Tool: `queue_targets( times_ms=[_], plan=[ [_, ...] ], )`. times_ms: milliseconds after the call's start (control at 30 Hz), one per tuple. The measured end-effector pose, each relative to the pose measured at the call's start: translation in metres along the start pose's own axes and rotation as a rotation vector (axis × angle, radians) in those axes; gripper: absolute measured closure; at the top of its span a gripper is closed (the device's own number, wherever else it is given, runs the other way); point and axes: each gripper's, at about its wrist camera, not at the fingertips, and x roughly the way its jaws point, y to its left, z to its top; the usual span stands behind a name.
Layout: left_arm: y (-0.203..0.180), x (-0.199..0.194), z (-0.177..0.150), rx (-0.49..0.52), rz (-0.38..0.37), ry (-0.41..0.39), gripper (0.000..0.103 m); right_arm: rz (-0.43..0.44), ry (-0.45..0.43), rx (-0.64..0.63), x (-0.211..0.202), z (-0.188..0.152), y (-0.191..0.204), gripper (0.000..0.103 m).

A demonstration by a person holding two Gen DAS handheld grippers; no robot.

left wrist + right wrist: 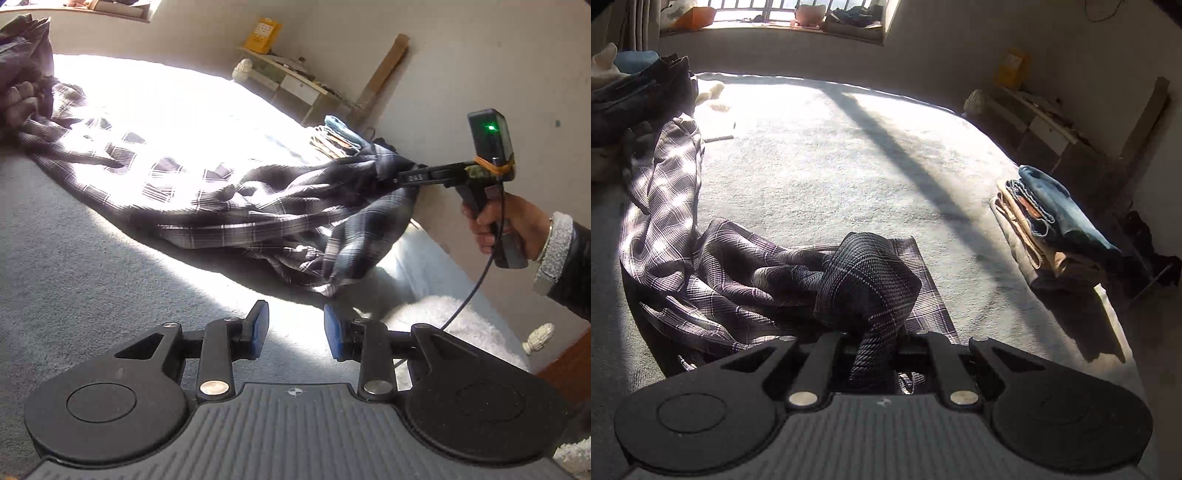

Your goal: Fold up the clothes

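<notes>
A dark plaid garment lies rumpled across a grey bed cover, one end lifted by the right gripper, whose fingers are clamped on a bunch of the cloth, seemingly to pull it straight for folding. The left gripper hovers just beside, fingers apart and holding nothing. A stack of folded clothes sits apart near the bed's edge.

The left gripper was black, with blue pads, silver pivot screws and a ribbed grey base bearing a crosshair mark. The right gripper carried a black module with a green light, an orange band, white lettering on one finger and a black cable. The hand wore a silver bracelet, a grey fleecy cuff and a black sleeve.
</notes>
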Motion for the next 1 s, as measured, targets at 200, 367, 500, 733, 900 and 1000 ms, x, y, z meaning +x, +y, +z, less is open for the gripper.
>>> queue_targets(
  times_ms=[200, 367, 500, 733, 900, 1000],
  plan=[
    [0.024, 0.014, 0.015, -0.075, 0.143, 0.003, 0.071, -0.05, 0.237, 0.12, 0.054, -0.029, -0.065, 0.068],
    [0.06, 0.028, 0.037, -0.168, 0.295, -0.006, 0.062, 0.069, 0.263, 0.334, 0.066, -0.043, -0.083, 0.036],
    [0.089, 0.034, 0.059, -0.264, 0.342, -0.064, 0.045, 0.295, 0.097, 0.418, 0.05, -0.016, -0.072, 0.028],
    [0.117, 0.061, 0.088, -0.306, 0.403, -0.07, 0.041, 0.652, 0.024, 0.334, 0.094, 0.063, 0.03, 0.005],
    [0.128, 0.07, 0.09, -0.303, 0.415, -0.113, 0.082, 0.758, 0.089, 0.287, 0.157, 0.097, 0.131, 0.006],
    [0.124, 0.069, 0.084, -0.26, 0.412, -0.142, 0.095, 0.813, 0.125, 0.326, 0.188, 0.108, 0.166, 0.008]
  ],
)
